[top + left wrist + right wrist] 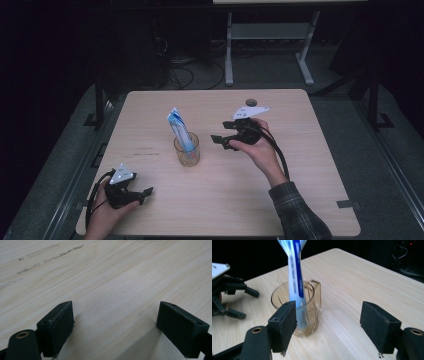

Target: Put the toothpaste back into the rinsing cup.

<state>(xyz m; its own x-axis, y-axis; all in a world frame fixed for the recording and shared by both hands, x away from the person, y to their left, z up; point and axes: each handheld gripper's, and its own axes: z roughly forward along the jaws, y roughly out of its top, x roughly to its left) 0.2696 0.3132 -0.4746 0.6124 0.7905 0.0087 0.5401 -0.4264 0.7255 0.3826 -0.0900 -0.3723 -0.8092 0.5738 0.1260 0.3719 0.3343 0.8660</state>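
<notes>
A clear amber glass cup [187,152] with a handle stands near the middle of the wooden table [300,175]. A blue and white tube [179,127] leans upright inside it. My right gripper [220,141] is held a short way to the right of the cup, pointing at it, jaws open and empty. In the right gripper view the cup [308,315] and the tube [295,277] sit just beyond the left jaw of the right gripper [329,315]. My left gripper [145,195] rests open at the front left, over bare wood, nothing between its jaws [116,325].
A round cable hole [251,102] sits near the table's far edge. Faint pencil marks [145,151] lie left of the cup. Behind the table stand another table's legs [229,50] and floor cables [182,75]. The left gripper [244,303] appears far off in the right gripper view.
</notes>
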